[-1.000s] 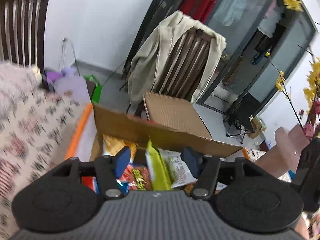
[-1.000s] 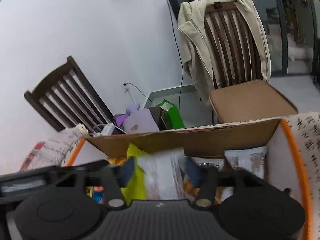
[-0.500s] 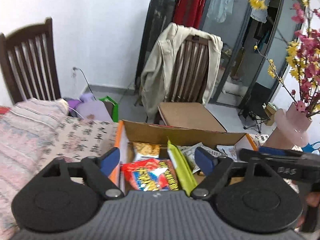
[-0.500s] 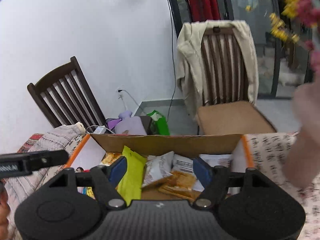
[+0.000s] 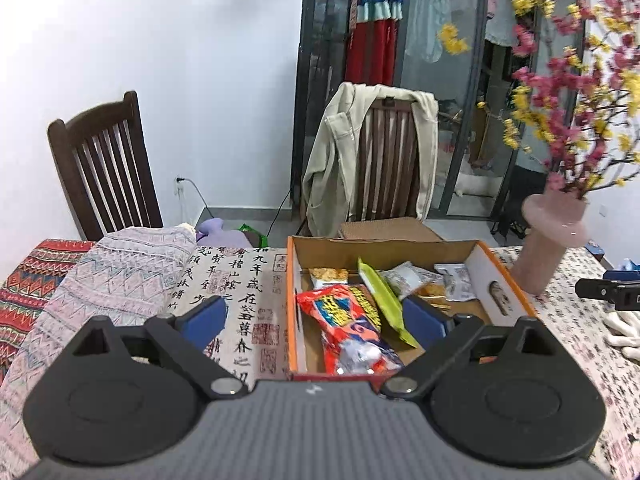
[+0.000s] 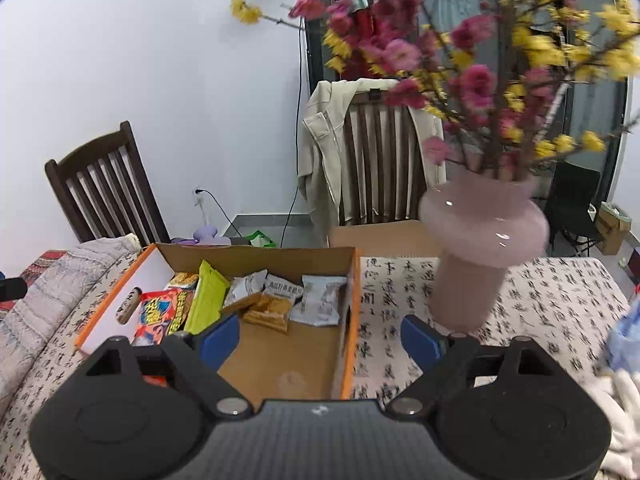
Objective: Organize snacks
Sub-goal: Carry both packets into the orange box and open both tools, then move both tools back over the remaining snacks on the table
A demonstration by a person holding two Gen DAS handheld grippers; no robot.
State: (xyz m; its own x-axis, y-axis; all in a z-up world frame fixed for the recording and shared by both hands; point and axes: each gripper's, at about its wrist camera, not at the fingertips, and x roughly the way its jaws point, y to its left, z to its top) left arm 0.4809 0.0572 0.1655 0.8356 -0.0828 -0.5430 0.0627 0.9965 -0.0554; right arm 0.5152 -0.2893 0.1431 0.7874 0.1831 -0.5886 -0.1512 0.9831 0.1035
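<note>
A cardboard box [image 5: 496, 276] with orange edges sits on the table and holds several snack packs. In the left wrist view I see a red pack [image 5: 344, 332] at the front left and a lime green pack [image 5: 380, 296] standing on edge. The box [image 6: 348, 312] also shows in the right wrist view, with silver packs [image 6: 324, 300] and brown biscuit packs [image 6: 264, 312] at its back. My left gripper [image 5: 316, 318] is open and empty, above the box's near left corner. My right gripper [image 6: 320, 338] is open and empty, above the box's near right wall.
A pink vase [image 6: 476, 256] with flowering branches stands right of the box, close to my right gripper. A patterned cloth [image 5: 120, 272] lies on the left of the table. Two wooden chairs [image 5: 384, 160] stand behind the table. White fabric [image 6: 616, 412] lies at the far right.
Both grippers have pulled back and up out of the box and opened wide. The silver pack that was between the right fingers now lies in the box.
</note>
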